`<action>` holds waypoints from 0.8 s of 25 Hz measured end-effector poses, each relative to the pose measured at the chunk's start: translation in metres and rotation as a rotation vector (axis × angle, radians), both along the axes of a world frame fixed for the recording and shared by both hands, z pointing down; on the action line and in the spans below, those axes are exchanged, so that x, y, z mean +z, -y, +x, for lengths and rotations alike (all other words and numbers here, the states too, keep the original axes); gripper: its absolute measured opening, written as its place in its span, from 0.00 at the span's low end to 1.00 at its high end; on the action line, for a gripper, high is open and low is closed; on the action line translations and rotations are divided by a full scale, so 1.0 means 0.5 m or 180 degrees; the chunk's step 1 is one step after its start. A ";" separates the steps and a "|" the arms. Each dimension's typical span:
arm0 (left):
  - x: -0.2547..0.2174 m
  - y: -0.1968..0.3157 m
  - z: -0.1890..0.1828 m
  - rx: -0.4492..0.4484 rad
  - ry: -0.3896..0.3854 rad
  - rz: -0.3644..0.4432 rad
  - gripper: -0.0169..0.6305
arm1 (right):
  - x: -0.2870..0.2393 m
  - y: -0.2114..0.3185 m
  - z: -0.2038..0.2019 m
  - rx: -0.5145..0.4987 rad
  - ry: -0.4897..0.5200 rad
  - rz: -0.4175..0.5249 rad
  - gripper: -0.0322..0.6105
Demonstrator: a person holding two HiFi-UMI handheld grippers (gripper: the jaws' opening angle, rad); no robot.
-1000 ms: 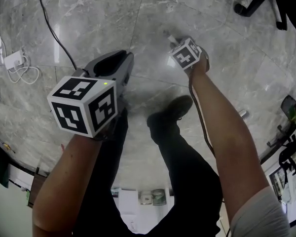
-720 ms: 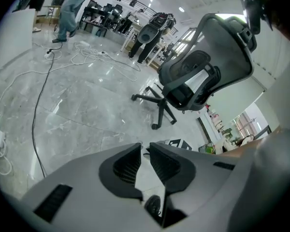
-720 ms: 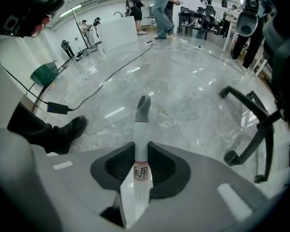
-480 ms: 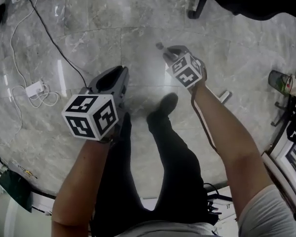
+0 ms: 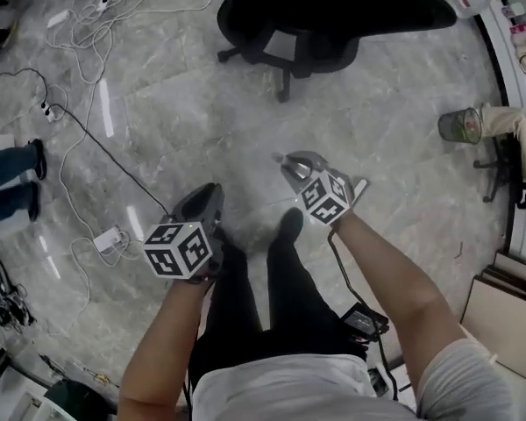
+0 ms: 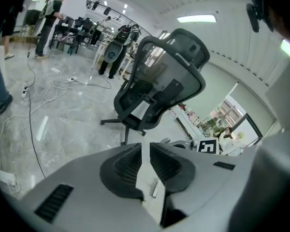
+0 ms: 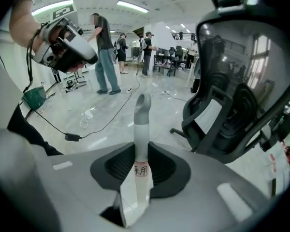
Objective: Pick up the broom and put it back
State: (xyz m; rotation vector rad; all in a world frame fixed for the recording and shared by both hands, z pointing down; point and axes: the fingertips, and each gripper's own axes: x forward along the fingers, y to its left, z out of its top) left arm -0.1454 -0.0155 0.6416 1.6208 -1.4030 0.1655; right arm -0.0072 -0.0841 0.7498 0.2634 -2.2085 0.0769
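My right gripper (image 5: pixel 291 161) is shut on the broom's handle (image 7: pixel 142 124), a white stick with a grey tip and a small label. The tip sticks out past the jaws, and the grey tip (image 5: pixel 280 158) also shows in the head view. The broom's head is out of sight. The left gripper (image 5: pixel 202 202) hangs beside it at the left, over the marble floor. Its jaws (image 6: pixel 145 151) stand a narrow gap apart with nothing between the pads. Both grippers are held high above the floor, in front of the person's legs.
A black office chair (image 5: pixel 289 33) stands just ahead, close to both grippers. Cables (image 5: pixel 79 130) and a power adapter (image 5: pixel 110 238) lie on the floor at the left. A mesh waste bin (image 5: pixel 460 125) stands at the right. Several people (image 7: pixel 104 52) stand further off.
Both grippers have risen well away from the floor, the right one still carrying the handle. The head view has pulled back, bringing the chair, the cables and the bin into sight.
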 end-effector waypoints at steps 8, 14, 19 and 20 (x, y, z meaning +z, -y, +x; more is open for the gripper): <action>-0.282 0.036 0.132 0.0360 0.0214 0.0225 0.11 | -0.285 -0.005 0.149 0.0557 0.0454 0.0133 0.18; -0.416 0.055 0.219 0.0652 0.0470 0.0354 0.11 | -0.443 0.003 0.232 0.0923 0.0708 0.0158 0.18; -0.483 0.071 0.288 0.0713 0.0612 0.0517 0.11 | -0.518 0.010 0.271 0.1210 0.0923 0.0071 0.19; -0.496 0.075 0.298 0.0724 0.0635 0.0549 0.11 | -0.533 0.015 0.273 0.1263 0.0964 0.0044 0.19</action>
